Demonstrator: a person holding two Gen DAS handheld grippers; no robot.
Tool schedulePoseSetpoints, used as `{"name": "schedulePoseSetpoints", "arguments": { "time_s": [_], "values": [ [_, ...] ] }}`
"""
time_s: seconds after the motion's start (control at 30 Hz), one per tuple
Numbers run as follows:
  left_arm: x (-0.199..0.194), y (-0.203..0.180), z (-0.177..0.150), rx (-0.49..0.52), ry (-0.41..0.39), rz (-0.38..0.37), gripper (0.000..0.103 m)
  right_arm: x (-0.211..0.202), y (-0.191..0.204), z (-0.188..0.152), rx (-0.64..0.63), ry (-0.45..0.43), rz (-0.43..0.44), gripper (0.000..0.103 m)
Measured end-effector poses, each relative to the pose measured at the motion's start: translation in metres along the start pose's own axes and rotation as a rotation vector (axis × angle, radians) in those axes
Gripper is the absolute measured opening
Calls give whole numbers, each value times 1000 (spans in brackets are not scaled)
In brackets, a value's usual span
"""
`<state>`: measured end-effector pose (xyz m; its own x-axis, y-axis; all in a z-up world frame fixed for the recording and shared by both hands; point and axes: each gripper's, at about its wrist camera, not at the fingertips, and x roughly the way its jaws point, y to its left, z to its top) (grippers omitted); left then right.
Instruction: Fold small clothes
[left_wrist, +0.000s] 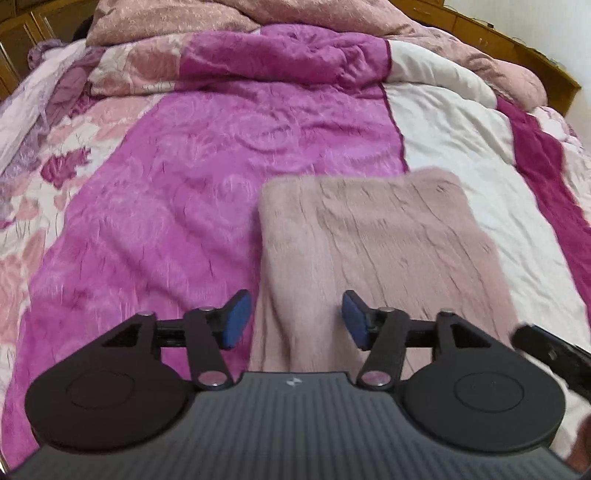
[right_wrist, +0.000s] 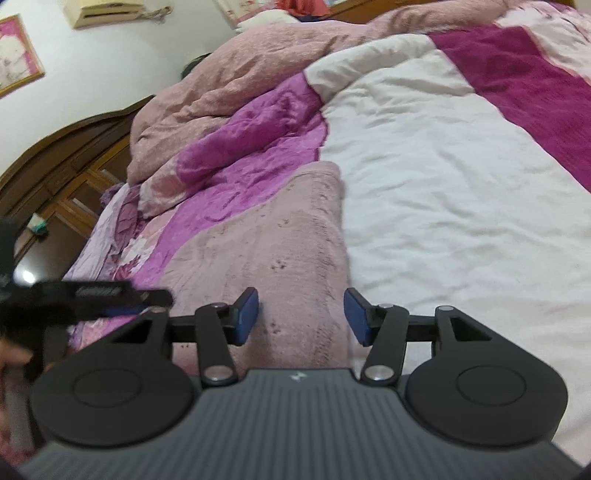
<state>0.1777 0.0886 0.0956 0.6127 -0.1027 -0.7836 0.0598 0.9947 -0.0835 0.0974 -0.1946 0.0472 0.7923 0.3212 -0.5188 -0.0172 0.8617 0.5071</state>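
Folded dusty-pink fuzzy knit garment (left_wrist: 373, 251) lay flat on the bed's magenta-and-white quilt (left_wrist: 177, 206). Left gripper (left_wrist: 293, 320) and right gripper (right_wrist: 301, 316) hovered above it, jaws released, nothing held. Best next: regrip the near edge evenly and align corners before folding.

Fuzzy dusty-pink garment (left_wrist: 373, 251) lies folded flat on the bed quilt (left_wrist: 166, 184).
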Motion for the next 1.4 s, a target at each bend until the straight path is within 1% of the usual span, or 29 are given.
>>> {"name": "schedulePoseSetpoints", "arguments": {
  "time_s": [0.1, 0.17, 0.23, 0.33, 0.43, 0.53, 0.67, 0.77, 0.9, 0.93, 1.03, 1.13, 1.2, 1.27, 1.37, 1.4],
  "values": [
    [-11, 4, -13, -25, 23, -30, 66, -1, -1, -4, 26, 16, -10, 55],
    [-12, 7, -21, -11, 42, -5, 66, 0, 3, -7, 14, 32, -9, 54],
    [-12, 11, -27, 19, 29, 28, 67, 3, 12, -11, -8, 55, -4, 54],
    [-10, 21, -33, 33, 22, 87, 69, 5, 32, -18, -106, 58, -22, 55],
    [-6, 30, -32, 26, 31, 103, 69, 6, 42, -21, -135, 70, 1, 55],
    [-4, 32, -32, 26, 34, 102, 70, 11, 50, -25, -201, 78, -16, 55],
    [-1, 30, -30, 33, 36, 119, 75, 11, 46, -23, -221, 95, -18, 55],
    [-4, 32, -27, -9, 41, 95, 75, 6, 38, -16, -193, 113, 7, 55],
    [-13, 36, -18, -82, 27, 15, 75, -2, 25, -1, -132, 94, 43, 58],
    [-14, 36, -16, -97, 19, -5, 75, -3, 21, 3, -121, 82, 48, 63],
    [-10, 36, -9, -134, 11, -30, 75, 1, 9, 15, -79, 62, 58, 68],
    [2, 37, -6, -171, 22, -39, 76, 15, -3, 22, -23, 102, 76, 70],
    [11, 39, -8, -200, 41, -52, 79, 27, -10, 22, 11, 147, 85, 70],
    [20, 43, -11, -229, 60, -67, 84, 37, -16, 20, 45, 181, 113, 70],
    [29, 49, -15, -267, 69, -94, 87, 47, -21, 16, 79, 213, 156, 71],
    [32, 51, -17, -280, 70, -107, 88, 50, -21, 15, 87, 222, 162, 73]
  ]
}}
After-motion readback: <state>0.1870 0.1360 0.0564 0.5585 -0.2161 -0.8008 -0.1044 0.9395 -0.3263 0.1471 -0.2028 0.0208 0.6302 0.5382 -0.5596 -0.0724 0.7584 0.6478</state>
